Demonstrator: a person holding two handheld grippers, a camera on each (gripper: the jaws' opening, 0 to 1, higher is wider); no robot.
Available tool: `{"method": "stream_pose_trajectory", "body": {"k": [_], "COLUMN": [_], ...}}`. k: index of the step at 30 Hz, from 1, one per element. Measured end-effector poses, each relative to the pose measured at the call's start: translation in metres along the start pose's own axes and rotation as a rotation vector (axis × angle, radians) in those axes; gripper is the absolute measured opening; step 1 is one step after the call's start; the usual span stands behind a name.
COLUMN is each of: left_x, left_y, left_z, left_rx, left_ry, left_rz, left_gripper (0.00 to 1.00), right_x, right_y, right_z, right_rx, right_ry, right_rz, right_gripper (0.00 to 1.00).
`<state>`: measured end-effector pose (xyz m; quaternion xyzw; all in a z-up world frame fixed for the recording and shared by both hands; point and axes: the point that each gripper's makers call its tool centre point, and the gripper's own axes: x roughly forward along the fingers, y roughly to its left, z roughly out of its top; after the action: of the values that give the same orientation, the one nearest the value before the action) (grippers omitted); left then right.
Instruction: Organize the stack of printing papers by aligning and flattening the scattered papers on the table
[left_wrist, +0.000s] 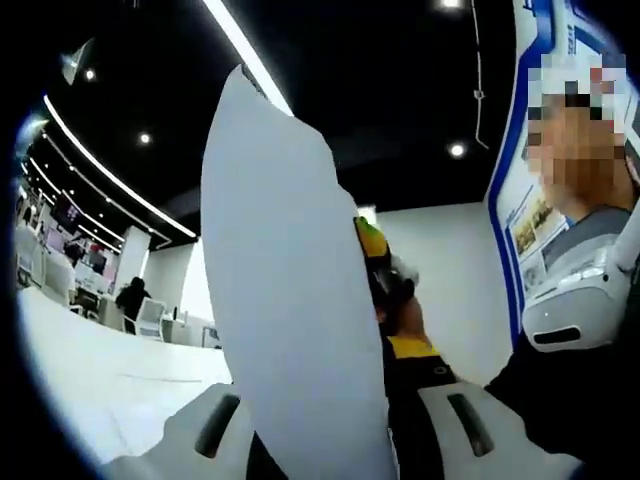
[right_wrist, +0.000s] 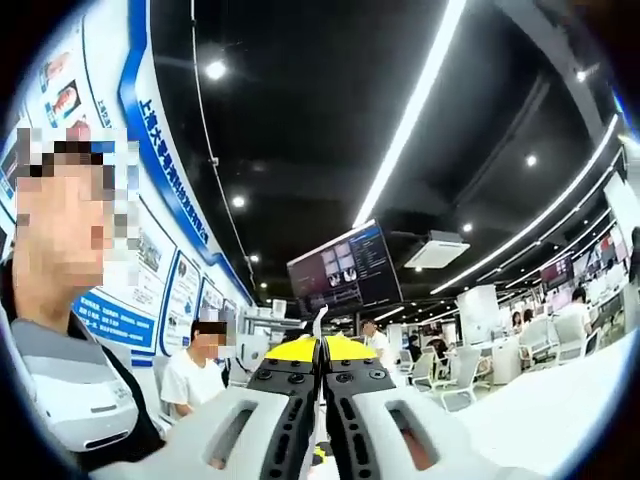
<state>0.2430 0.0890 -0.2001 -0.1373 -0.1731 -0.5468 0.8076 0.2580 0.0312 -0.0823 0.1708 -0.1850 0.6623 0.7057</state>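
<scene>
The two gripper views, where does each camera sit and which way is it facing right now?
Left gripper view: rides the left gripper, tilted up toward ceiling lights; its white jaws pinch a paper seen broadside; the right gripper clamps the far edge.
Right gripper view: rides the right gripper, facing across the room toward a hanging screen; its jaws close on the paper, seen edge-on.
Shared: the paper, the dark ceiling, the white table, and the wall posters.

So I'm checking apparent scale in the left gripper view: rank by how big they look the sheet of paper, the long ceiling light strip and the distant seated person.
1. sheet of paper, though nearness inflates it
2. ceiling light strip
3. distant seated person
</scene>
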Motion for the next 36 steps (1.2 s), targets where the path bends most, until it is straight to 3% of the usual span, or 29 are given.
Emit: {"method": "stream_pose_trajectory", "body": {"k": [3,8,11,19,26,36], "left_x": [0.001,0.007,0.009,0.015,0.019,0.018], "left_y": [-0.01,-0.008,-0.005,-0.006,0.008,0.015], "left_z": [-0.005,-0.014,-0.019,-0.013,-0.019,-0.022], "left_rx": [0.025,0.055,0.076,0.075,0.103,0.127], "left_ry": [0.029,0.091,0.132,0.101,0.131,0.143], "left_rz": [-0.038,-0.021,0.002,0.013,0.066,0.086], "left_gripper": [0.35,0.33,0.22,0.18,0.07,0.1], "right_x": [-0.002,-0.005,-0.006,-0.01,-0.012,-0.008], "right_y": [-0.008,-0.017,-0.019,-0.023,-0.025,-0.029], "right_z": [-0.004,-0.003,-0.003,-0.006,-0.007,-0.018], "right_rx": [0.009,0.035,0.038,0.053,0.063,0.088], "right_ry": [0.006,-0.015,-0.022,-0.014,-0.019,-0.016], "right_rz": [-0.022,-0.037,-0.043,-0.056,-0.051,-0.054], "right_gripper": [0.0,0.0,0.0,0.0,0.0,0.0]}}
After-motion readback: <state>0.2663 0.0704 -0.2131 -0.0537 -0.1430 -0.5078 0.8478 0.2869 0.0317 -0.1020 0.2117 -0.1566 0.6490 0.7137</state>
